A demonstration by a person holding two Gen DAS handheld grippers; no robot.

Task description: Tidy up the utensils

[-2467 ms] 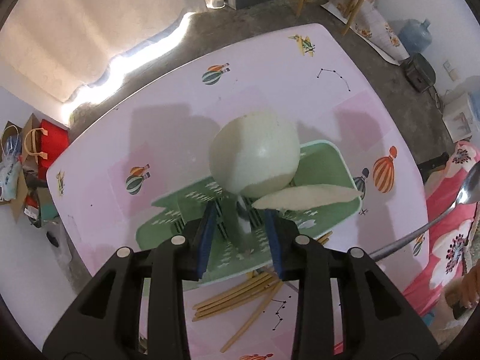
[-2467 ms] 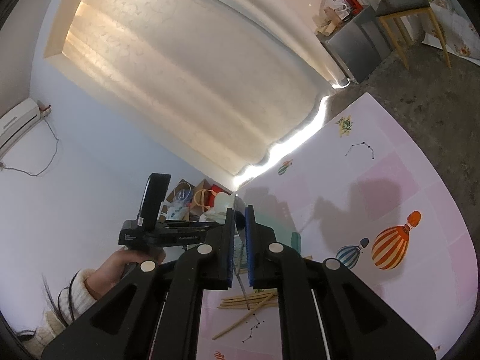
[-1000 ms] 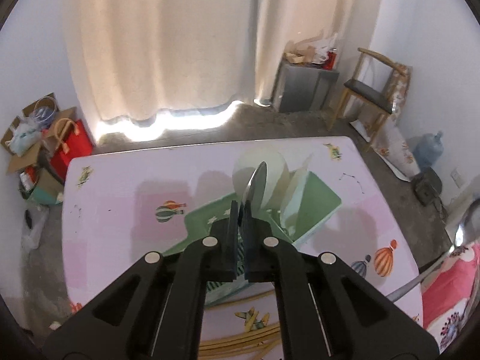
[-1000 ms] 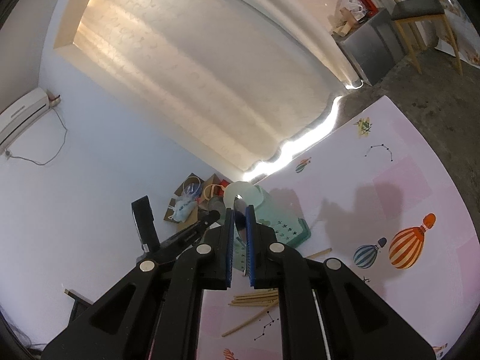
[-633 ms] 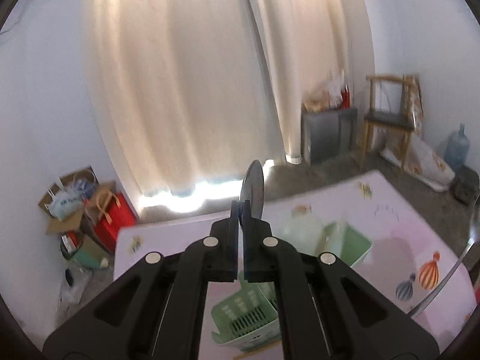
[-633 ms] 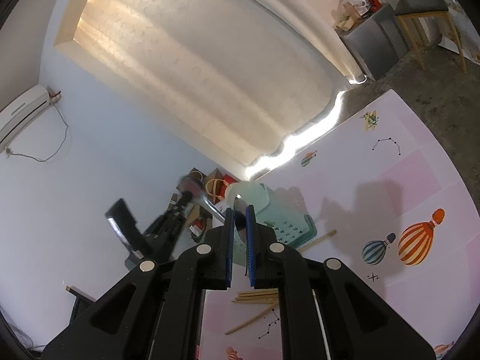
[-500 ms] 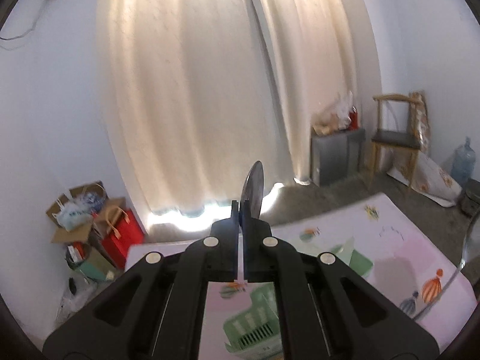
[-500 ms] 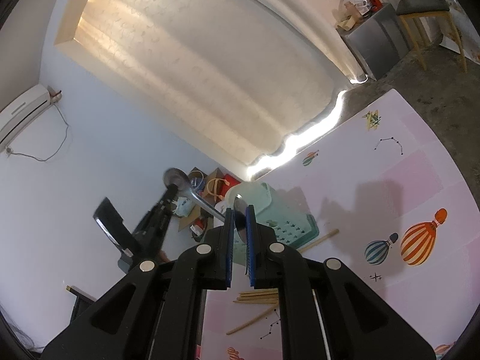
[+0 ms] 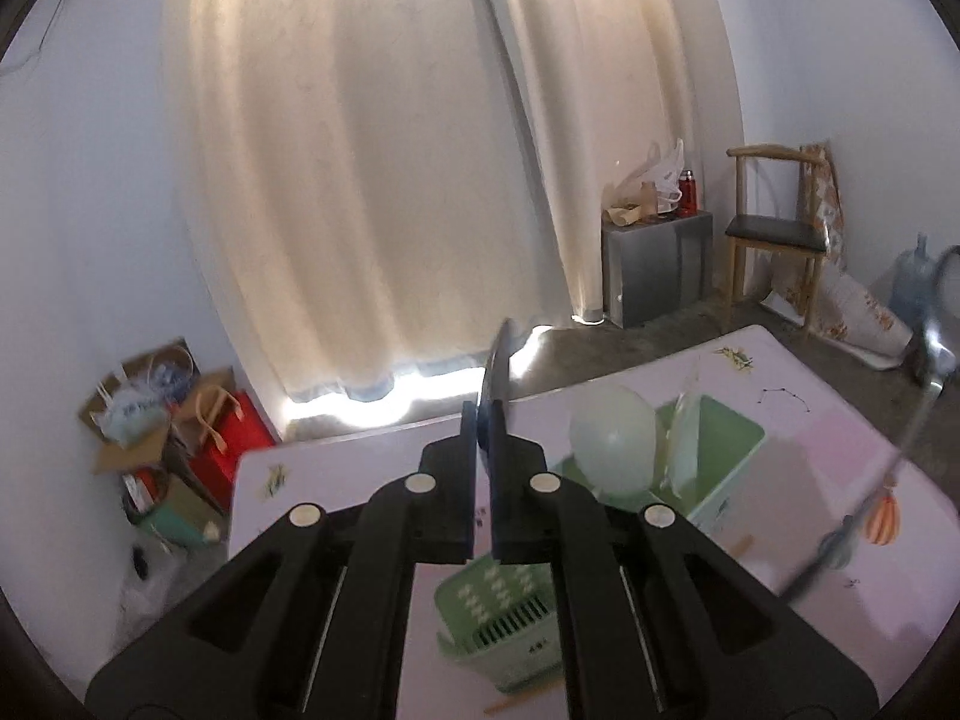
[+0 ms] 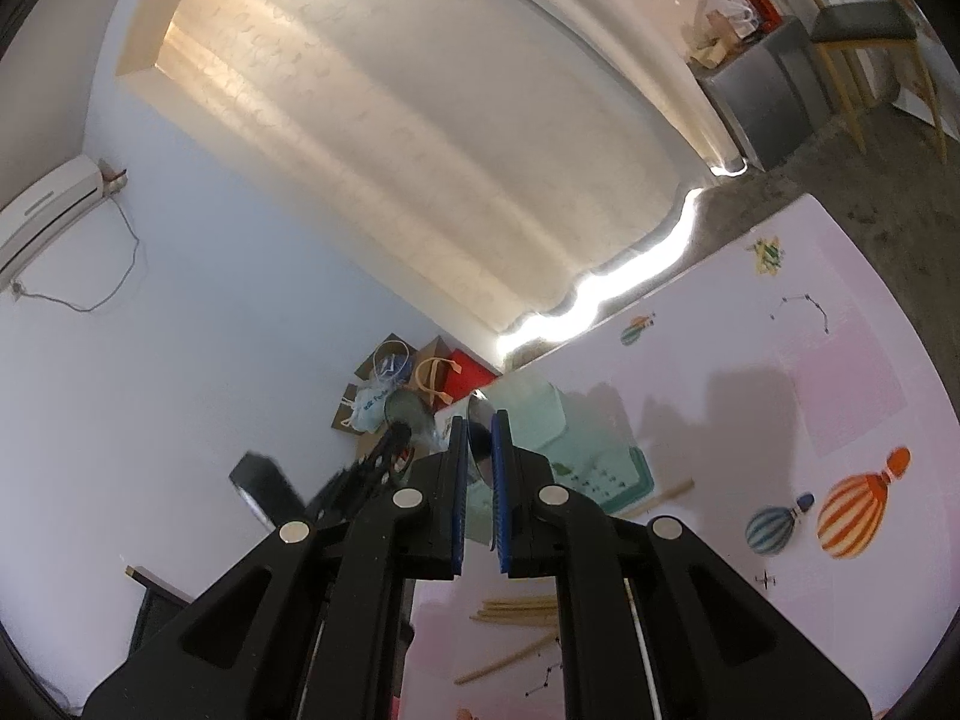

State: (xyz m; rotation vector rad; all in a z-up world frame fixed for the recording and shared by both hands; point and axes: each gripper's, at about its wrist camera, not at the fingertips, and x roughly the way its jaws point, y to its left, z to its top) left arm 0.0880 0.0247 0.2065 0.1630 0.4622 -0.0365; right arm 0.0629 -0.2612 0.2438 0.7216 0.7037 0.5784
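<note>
Steel glints in both tongs! The left tongs (image 9: 485, 420), jaws just easing apart, carry a spoon (image 9: 497, 360) edge-on between the pads, bowl up. The right tongs (image 10: 479, 438) pinch another spoon (image 10: 478, 420). Down ahead on the pink desk (image 9: 372, 462) sits the ribbed green plastic rack (image 9: 714, 450), its slotted cup nearest the left tongs. Pale wooden chopsticks (image 10: 516, 607) lie loose near the right tongs.

Backlit curtain (image 9: 372, 180) glows; fisheye edges warp, foreground slightly blurred.
</note>
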